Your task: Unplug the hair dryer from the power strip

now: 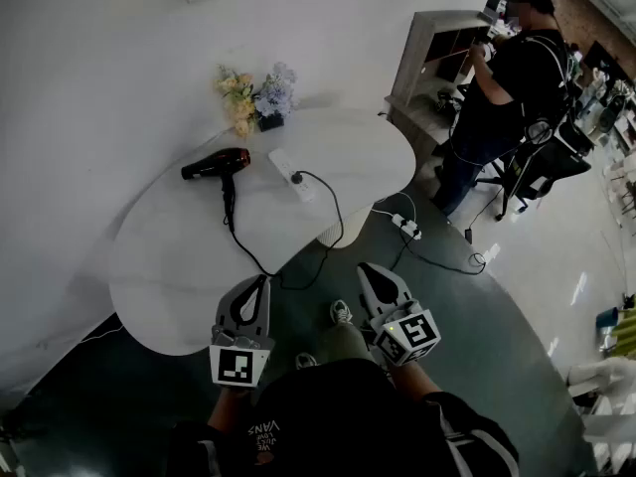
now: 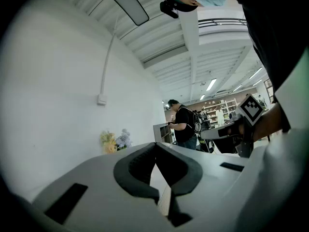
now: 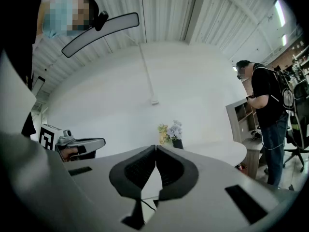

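Black against white: spotting the hair dryer (image 1: 217, 164) lying on its side on the table (image 1: 169, 256), well ahead of both grippers. Tracing its cord (image 1: 232, 217) from the handle, over the near table edge and back up to the plug (image 1: 299, 178), apparently sitting in the power strip (image 1: 286, 165) just beside the dryer. Judging the task as not yet begun, with no contact on plug, strip or cord. Reading the left gripper (image 1: 258, 288) as pressed together and empty, pointing level near the table's edge; reading the right gripper (image 1: 372, 274) likewise, closed on nothing. Leaving all of it to do: reaching in, steadying the strip, drawing the plug out. Failing to make out how deep the plug is sitting or which socket, too small in the head view. Losing dryer and strip entirely in both gripper views, catching only flowers (image 3: 171, 130) and table rim past the jaws. Noticing a second strip (image 1: 407, 229) on the floor, purpose unclear.
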Available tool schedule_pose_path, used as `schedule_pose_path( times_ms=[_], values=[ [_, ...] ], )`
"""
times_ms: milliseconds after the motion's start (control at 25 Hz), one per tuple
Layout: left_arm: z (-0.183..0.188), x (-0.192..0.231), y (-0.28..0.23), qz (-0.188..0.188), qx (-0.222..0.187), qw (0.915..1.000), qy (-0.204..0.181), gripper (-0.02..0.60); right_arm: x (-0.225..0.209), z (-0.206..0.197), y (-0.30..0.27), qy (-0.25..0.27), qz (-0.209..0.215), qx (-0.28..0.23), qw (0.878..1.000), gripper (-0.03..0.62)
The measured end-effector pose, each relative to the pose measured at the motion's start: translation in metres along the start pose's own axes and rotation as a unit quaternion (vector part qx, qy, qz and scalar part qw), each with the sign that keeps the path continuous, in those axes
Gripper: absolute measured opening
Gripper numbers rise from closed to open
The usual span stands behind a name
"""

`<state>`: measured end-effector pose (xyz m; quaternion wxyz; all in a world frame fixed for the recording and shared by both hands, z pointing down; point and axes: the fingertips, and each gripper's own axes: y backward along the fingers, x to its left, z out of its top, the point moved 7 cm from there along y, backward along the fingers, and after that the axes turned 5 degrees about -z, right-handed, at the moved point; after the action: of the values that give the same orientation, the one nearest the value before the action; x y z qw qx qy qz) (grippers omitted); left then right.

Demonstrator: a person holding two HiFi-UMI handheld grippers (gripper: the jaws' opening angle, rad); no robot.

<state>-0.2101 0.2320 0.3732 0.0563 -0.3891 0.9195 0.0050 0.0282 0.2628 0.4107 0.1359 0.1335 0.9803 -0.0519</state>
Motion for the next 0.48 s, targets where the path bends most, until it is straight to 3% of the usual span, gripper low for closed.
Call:
schedule_pose_path(
  times_ms=[120, 480],
  values=[
    [-0.004, 0.002, -0.011, 0.001, 0.001, 1.0, -0.005, 0.018, -0.011, 0.002, -0.011, 0.001, -0.003, -0.015, 1.0, 0.046],
    [-0.02, 0.013, -0.066, 0.008, 0.01, 0.9999, 0.005, 0.02, -0.05, 0.003, -0.057, 0.004, 0.014, 0.018, 1.0, 0.048]
  ],
)
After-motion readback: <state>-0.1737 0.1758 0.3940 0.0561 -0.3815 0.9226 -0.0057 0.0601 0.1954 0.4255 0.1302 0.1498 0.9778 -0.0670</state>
